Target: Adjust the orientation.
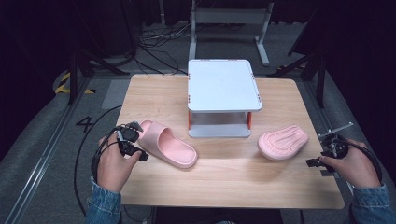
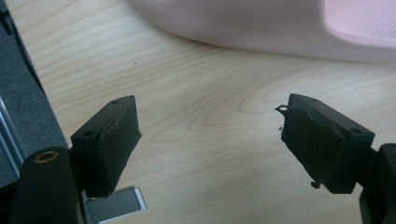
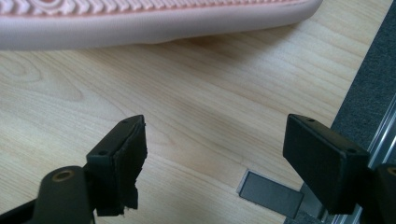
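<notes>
Two pink slippers lie on the counter (image 1: 224,182): the upright slipper (image 1: 167,144) just ahead of the left gripper (image 2: 210,140) fingers, the overturned slipper (image 1: 283,141) (ribbed sole up) beyond the right gripper (image 3: 215,156) fingers. Both sets of fingers gape, apparently holding nothing.

A wooden tabletop (image 1: 224,177) is seen in the middle of the frame, with dark floor and cables around it. A white two-tier stand (image 1: 223,97) with orange posts is set at the upper centre of the tabletop. A pink slide sandal (image 1: 167,143) is laid upright at the lower left of the stand, its toe pointed toward the lower right. A second pink sandal (image 1: 283,141) is laid sole-up at the lower right. The left claw (image 1: 138,140) is held by the left hand (image 1: 113,164) just beside the upright sandal's heel, its jaws parted. The right claw (image 1: 314,163) is held by the right hand (image 1: 353,165) at the tabletop's right edge, apart from the overturned sandal. Denim sleeves are seen at the bottom corners.
</notes>
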